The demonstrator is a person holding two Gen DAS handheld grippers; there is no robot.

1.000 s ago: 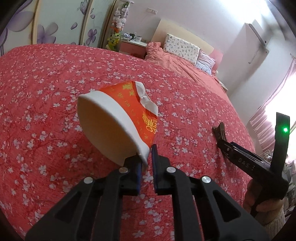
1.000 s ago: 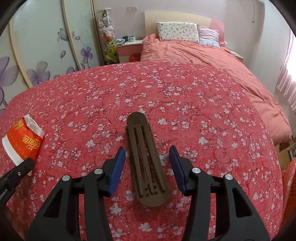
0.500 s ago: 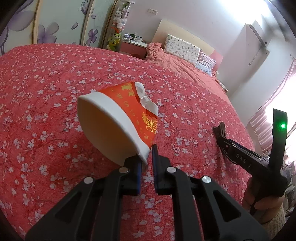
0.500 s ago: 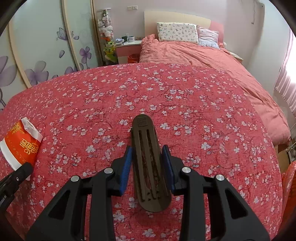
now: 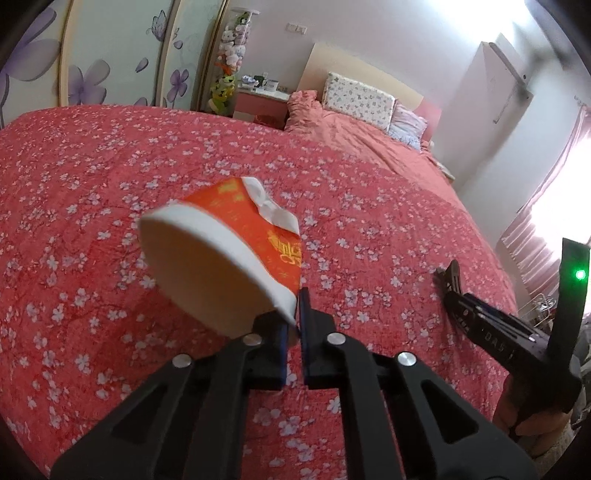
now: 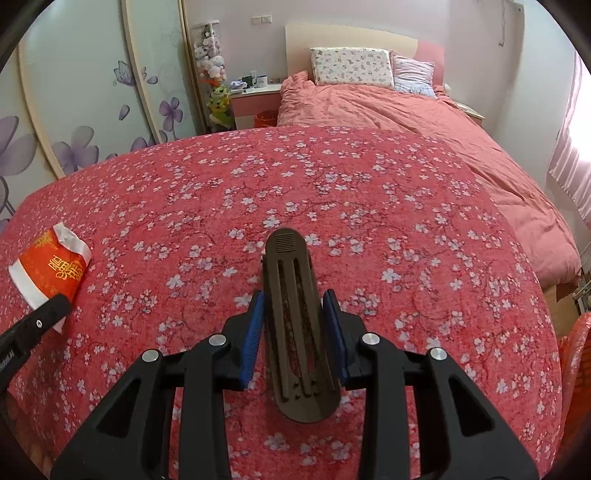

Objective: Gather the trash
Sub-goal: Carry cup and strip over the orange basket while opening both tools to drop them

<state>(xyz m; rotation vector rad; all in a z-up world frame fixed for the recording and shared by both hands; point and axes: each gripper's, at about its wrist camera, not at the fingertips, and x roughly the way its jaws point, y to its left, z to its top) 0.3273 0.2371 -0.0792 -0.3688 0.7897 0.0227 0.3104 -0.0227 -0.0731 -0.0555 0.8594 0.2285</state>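
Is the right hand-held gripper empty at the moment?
No, the right hand-held gripper is clamped on a dark brown slotted piece.

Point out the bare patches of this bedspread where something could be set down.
The floral bedspread is bare between the brown slotted piece and the rumpled pink duvet, and out to its right edge. Left of the piece, free up to the paper cup. Crowded only at the left gripper and right gripper.

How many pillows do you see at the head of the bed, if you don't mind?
2: a floral pillow against the headboard, and a striped pillow right beside it. Others may be hidden.
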